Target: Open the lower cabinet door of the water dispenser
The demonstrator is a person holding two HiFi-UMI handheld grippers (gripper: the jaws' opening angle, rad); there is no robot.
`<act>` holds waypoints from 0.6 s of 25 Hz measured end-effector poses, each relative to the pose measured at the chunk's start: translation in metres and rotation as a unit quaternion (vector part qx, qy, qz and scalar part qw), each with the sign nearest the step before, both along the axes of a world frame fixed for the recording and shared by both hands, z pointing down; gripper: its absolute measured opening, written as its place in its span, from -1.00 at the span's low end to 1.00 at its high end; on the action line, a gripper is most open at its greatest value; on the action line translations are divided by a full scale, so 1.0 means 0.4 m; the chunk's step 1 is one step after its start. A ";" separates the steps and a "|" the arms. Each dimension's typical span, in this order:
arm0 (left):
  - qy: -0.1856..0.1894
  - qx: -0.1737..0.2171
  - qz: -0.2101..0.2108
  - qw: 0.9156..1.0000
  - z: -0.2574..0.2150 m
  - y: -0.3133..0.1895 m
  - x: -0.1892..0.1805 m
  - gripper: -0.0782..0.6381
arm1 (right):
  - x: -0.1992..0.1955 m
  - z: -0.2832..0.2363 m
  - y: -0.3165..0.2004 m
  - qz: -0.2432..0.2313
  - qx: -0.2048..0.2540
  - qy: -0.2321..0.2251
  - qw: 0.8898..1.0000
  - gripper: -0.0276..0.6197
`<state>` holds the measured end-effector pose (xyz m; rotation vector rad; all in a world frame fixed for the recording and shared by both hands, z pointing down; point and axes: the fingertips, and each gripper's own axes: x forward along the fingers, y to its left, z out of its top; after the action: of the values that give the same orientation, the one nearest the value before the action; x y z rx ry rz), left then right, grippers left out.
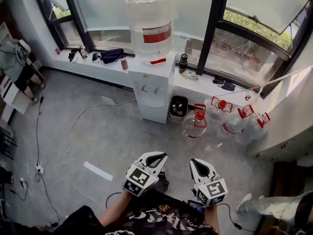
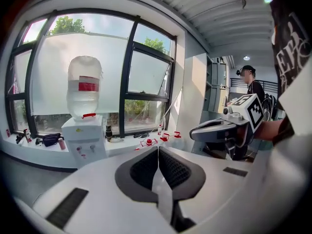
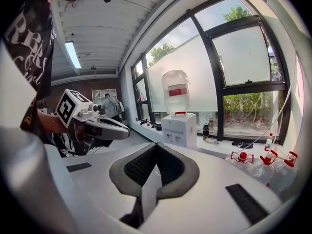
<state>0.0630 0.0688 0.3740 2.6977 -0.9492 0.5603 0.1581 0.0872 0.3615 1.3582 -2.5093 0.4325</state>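
The white water dispenser [image 1: 154, 89] stands against the window sill with a big clear bottle [image 1: 149, 23] on top. Its lower cabinet door [image 1: 152, 110] is closed. Both grippers hover over the floor well short of it and point toward it. My left gripper [image 1: 155, 156] is shut with nothing between its pads, and so is my right gripper [image 1: 198, 163]. In the left gripper view the dispenser [image 2: 84, 140] sits far off at the left beyond the shut left gripper [image 2: 157, 147]. In the right gripper view the dispenser [image 3: 179, 129] lies almost straight ahead of the shut right gripper [image 3: 156, 144].
A black bin [image 1: 178, 109] stands right of the dispenser, then several clear bottles with red caps [image 1: 230, 119] lie on the floor. Cables [image 1: 68, 141] and a white strip [image 1: 98, 171] cross the floor at the left. A person's shoe [image 1: 244, 202] is at the lower right.
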 end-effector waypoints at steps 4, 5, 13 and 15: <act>0.005 -0.002 -0.016 1.000 0.012 -0.134 -0.041 -0.73 | -0.027 0.023 -0.132 -0.017 -0.008 0.006 1.000 -0.87; 0.005 -0.001 -0.016 1.000 0.015 -0.162 -0.046 -0.73 | -0.033 0.032 -0.164 -0.021 -0.008 0.012 1.000 -0.87; 0.004 0.006 -0.004 1.000 0.063 -0.328 -0.038 -0.73 | -0.053 0.118 -0.448 -0.044 -0.013 0.049 0.998 -0.87; 0.002 0.000 -0.008 1.000 0.082 -0.364 -0.029 -0.73 | -0.054 0.152 -0.522 -0.059 -0.015 0.060 0.996 -0.87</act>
<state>0.0516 -0.0768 0.4067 2.6877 -0.9691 0.5514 0.1364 -0.1217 0.4223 1.1810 -2.4583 0.3510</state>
